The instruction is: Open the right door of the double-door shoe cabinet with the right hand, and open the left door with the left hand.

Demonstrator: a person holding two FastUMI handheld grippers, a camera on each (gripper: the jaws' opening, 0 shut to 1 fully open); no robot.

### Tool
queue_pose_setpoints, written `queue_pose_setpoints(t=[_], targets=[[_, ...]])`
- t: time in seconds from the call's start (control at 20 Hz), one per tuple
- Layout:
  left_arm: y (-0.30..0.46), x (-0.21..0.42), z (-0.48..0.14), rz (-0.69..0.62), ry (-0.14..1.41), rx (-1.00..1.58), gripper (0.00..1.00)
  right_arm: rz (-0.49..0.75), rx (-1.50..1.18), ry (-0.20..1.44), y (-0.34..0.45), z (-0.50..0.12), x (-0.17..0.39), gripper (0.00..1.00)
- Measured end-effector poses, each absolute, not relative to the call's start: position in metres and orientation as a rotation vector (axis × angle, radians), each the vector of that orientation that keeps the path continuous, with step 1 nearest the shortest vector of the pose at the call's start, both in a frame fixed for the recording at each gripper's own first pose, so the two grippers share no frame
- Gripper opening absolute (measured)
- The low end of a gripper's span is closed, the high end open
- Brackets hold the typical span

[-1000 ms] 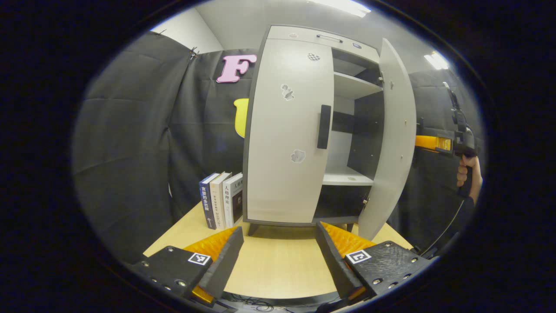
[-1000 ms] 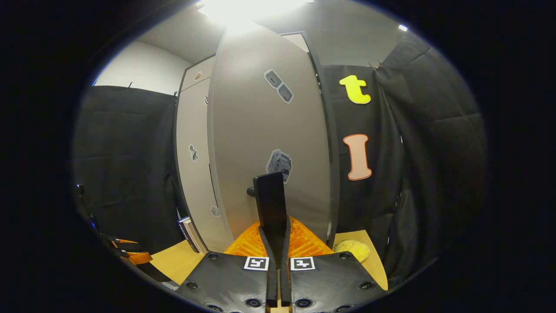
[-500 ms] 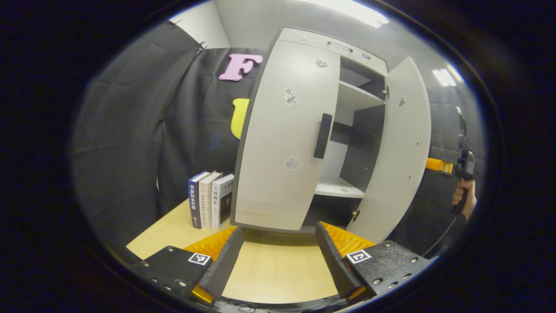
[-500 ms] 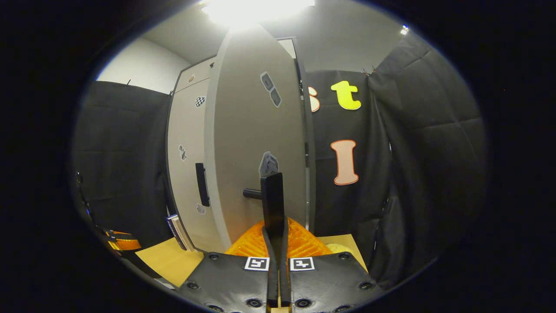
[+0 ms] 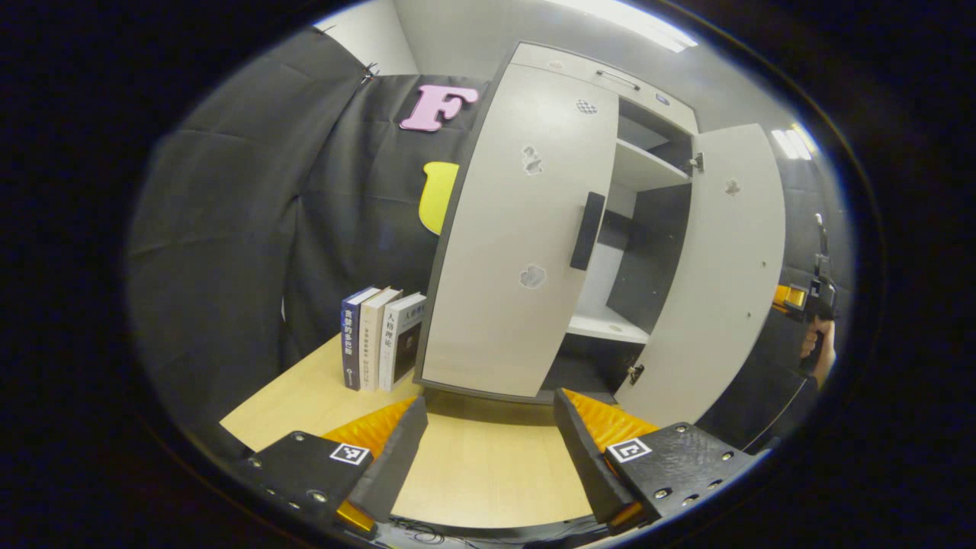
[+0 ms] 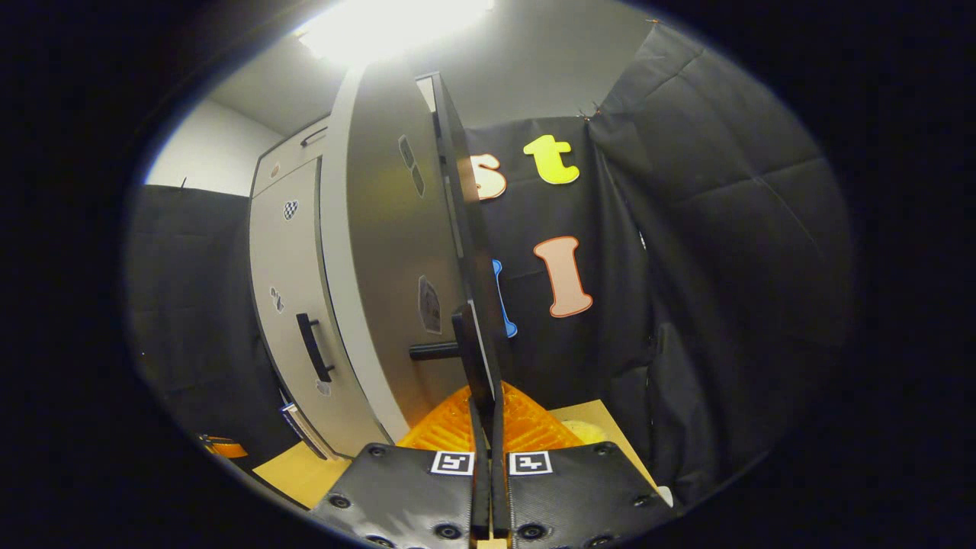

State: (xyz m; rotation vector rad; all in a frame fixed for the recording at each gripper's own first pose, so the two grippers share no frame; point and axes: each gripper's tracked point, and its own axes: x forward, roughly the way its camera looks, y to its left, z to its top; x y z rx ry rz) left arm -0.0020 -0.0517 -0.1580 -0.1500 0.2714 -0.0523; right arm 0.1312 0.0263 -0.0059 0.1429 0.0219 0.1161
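Standing on the table: shoe cabinet, right door swung wide, shelves showing. Gripping the right door's handle: right gripper, fingers clamped together on it. Counting 1 of 2 doors as about done. Remaining shut: left door, its handle untouched. Hovering low and well short of it: left gripper, fingers spread apart, empty. Judging that reach and pull as all that is left.

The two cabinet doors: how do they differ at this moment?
The right door stands swung open, while the left door is shut. The right gripper is clamped on the right door's handle; the left door's handle is untouched, the left gripper open and apart. Both doors are grey.
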Motion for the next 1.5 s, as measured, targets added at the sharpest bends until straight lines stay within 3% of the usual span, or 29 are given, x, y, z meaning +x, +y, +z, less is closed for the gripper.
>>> queue_pose_setpoints(t=[0.4,0.55,0.75,0.8,0.95,1.25,1.3,1.35,1.4,1.5], targets=[[-0.054,0.023,-0.136,-0.088,0.237,-0.153,0.98,0.122,0.046,0.066,0.016,-0.013,0.12,0.0],[-0.054,0.044,-0.12,-0.115,0.21,-0.127,0.96,0.068,-0.007,0.063,-0.005,-0.011,0.112,0.02],[-0.071,0.087,-0.094,-0.182,0.169,-0.078,0.96,-0.107,0.019,0.05,-0.051,-0.006,0.09,0.06],[-0.078,0.099,-0.088,-0.196,0.155,-0.059,0.96,-0.167,0.042,0.036,-0.068,-0.002,0.083,0.02],[-0.108,0.141,-0.073,-0.246,0.135,-0.053,0.96,-0.313,0.067,0.017,-0.115,0.0,0.065,0.02],[-0.165,0.216,-0.023,-0.255,0.063,-0.054,0.96,-0.439,-0.014,0.043,-0.167,-0.018,0.11,0.02],[-0.17,0.227,-0.018,-0.24,0.059,-0.04,0.96,-0.438,-0.016,0.052,-0.168,-0.021,0.115,0.05],[-0.177,0.237,-0.012,-0.232,0.054,-0.029,0.96,-0.427,-0.007,0.067,-0.169,-0.026,0.126,0.16],[-0.181,0.244,-0.006,-0.225,0.045,-0.019,0.96,-0.412,0.0,0.079,-0.17,-0.031,0.138,0.16],[-0.191,0.256,0.003,-0.214,0.025,0.011,0.97,-0.397,0.009,0.084,-0.178,-0.037,0.16,0.41]])
